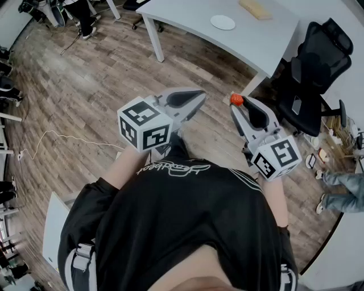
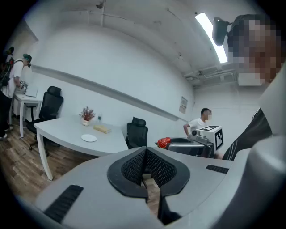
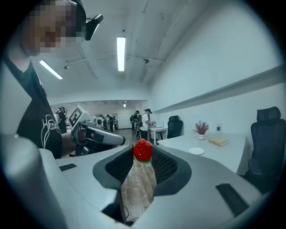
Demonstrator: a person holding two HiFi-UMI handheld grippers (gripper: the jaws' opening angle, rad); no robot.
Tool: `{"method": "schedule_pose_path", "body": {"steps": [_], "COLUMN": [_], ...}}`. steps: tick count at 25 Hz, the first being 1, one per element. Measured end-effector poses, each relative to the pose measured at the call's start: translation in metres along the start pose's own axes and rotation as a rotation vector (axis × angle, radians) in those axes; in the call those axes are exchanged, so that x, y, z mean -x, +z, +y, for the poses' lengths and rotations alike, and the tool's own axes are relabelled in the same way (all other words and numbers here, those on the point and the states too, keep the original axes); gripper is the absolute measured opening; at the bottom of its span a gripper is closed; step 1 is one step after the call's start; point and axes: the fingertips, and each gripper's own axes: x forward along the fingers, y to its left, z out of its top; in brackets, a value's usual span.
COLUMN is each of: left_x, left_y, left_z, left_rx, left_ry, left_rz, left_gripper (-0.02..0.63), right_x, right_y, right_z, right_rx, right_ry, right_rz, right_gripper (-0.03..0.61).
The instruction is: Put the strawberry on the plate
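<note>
A small red strawberry point(image 1: 236, 100) sits pinched between the tips of my right gripper point(image 1: 237, 107), held in the air over the wooden floor. In the right gripper view the strawberry point(image 3: 142, 150) fills the gap at the jaw tips. My left gripper point(image 1: 200, 95) hangs beside it, shut with nothing in it, its tips meeting in the left gripper view point(image 2: 145, 150). A round white plate point(image 1: 222, 22) lies on the white table point(image 1: 267, 42) ahead, well beyond both grippers. That plate point(image 2: 89, 138) also shows in the left gripper view, as does the strawberry point(image 2: 163, 142).
A black office chair point(image 1: 314, 74) stands right of the table. A tan block point(image 1: 256, 8) and a small potted plant point(image 2: 86, 115) rest on the table. A person's legs point(image 1: 340, 190) are at the far right; a cable point(image 1: 62, 139) trails on the floor at left.
</note>
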Motion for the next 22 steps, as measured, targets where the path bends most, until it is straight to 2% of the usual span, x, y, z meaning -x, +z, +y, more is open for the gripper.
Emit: {"method": "schedule_pose_path", "body": {"steps": [11,15,22], "left_x": [-0.006,-0.008,-0.01], "left_y": [-0.008,-0.008,-0.008], "left_z": [-0.02,-0.023,-0.02], "left_rx": [-0.005,0.018,0.009], "left_ry": [-0.007,-0.012,-0.005], "left_rz": [0.015,0.016,0.006], "left_gripper": [0.008,0.008,0.008], "right_x": [0.021,0.025,0.023], "right_y": [0.001,0.001,-0.002], "right_z": [0.002,-0.003,-0.017], "right_rx": [-0.027,-0.047,-0.068], "right_ry": [-0.005,-0.011,-0.027], "right_rz": [-0.033,-0.036,-0.032], "right_gripper": [0.12,0.12,0.12]}}
